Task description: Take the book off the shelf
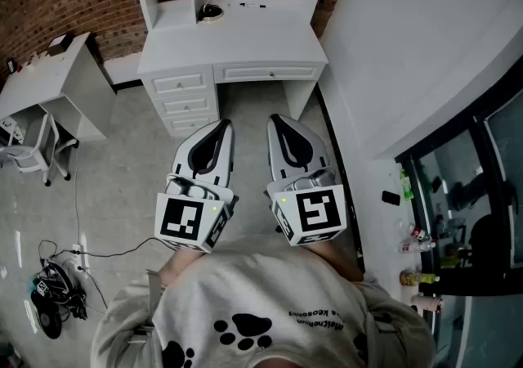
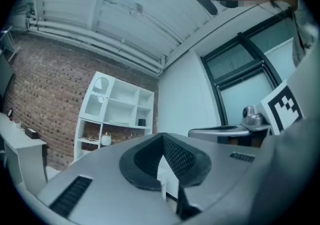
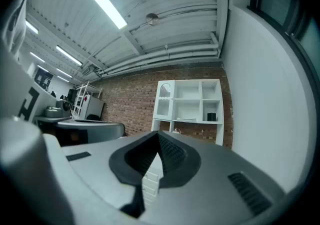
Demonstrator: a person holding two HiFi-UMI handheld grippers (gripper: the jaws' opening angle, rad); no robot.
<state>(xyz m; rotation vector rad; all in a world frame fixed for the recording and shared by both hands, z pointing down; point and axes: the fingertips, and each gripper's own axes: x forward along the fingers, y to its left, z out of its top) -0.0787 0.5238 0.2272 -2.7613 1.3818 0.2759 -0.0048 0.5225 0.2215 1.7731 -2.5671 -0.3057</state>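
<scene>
My left gripper and right gripper are both pressed together and empty. They sit side by side over open floor, short of the white worktop. A wall hems the right. The head view's top edge cuts off the shelf. The right gripper view shows its middle row, where a thin pale book seems to lie flat.

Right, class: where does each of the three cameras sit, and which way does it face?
Head view: on the person's head, looking steeply down at the desk; shows left gripper, right gripper, sweatshirt.
Left gripper view: on that gripper, facing the shelf unit over shut jaws.
Right gripper view: likewise, over its shut jaws.
Shared: both gripper views show the shelf unit.
</scene>
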